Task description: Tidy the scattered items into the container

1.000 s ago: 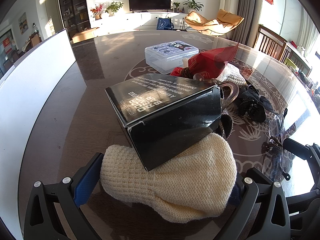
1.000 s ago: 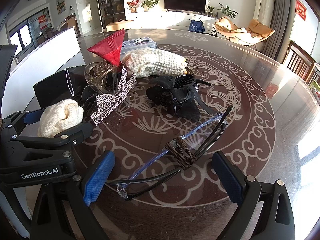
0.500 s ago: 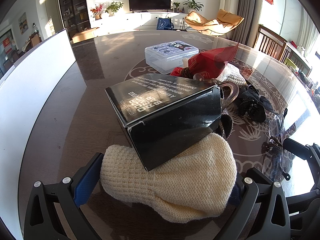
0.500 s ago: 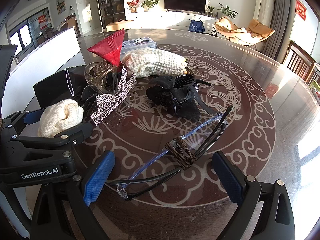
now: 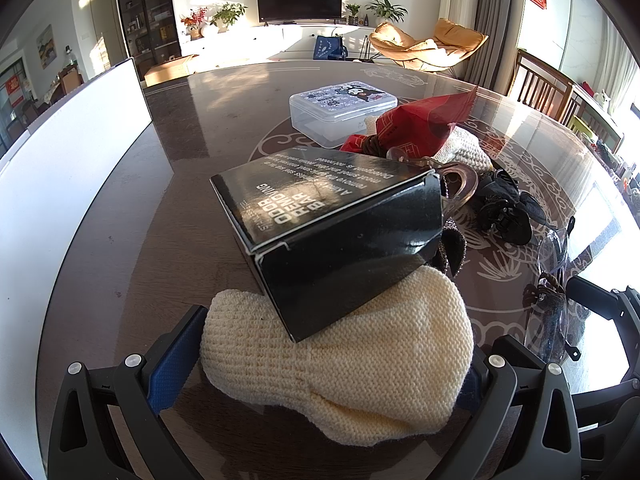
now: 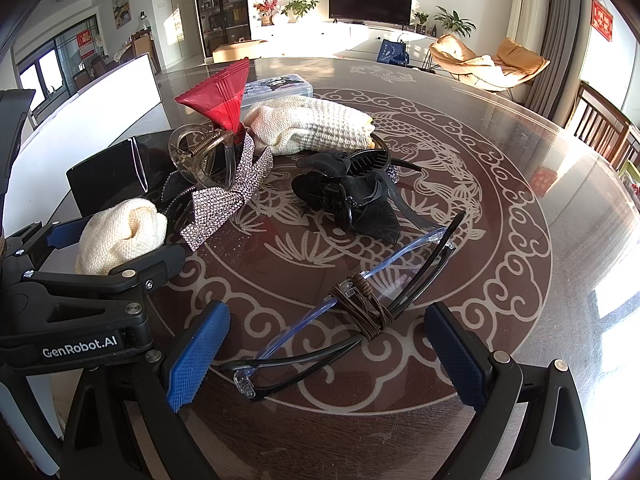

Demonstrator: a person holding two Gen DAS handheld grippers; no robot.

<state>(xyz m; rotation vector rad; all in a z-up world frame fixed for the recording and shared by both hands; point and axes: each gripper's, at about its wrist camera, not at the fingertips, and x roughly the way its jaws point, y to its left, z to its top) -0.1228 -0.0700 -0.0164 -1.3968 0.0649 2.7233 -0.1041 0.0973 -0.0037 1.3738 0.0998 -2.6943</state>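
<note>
A cream knitted mitt (image 5: 360,360) lies between the wide-apart fingers of my left gripper (image 5: 328,344), and a black carton (image 5: 340,232) leans on top of it. The left gripper is open, with its blue pads beside the knit. In the right wrist view, black glasses (image 6: 416,264) bound with a brown hair tie (image 6: 368,300) rest on the table, one end reaching in between the fingers of my open right gripper (image 6: 326,320). The clear lidded container (image 5: 344,108) stands shut farther back.
A red wrapper (image 6: 220,96), a clear hair claw (image 6: 200,156), a rhinestone bow (image 6: 228,196), a black clip (image 6: 348,200) and a second cream knit (image 6: 316,124) are heaped mid-table. A white board (image 5: 60,160) stands along the left edge. Chairs line the right side.
</note>
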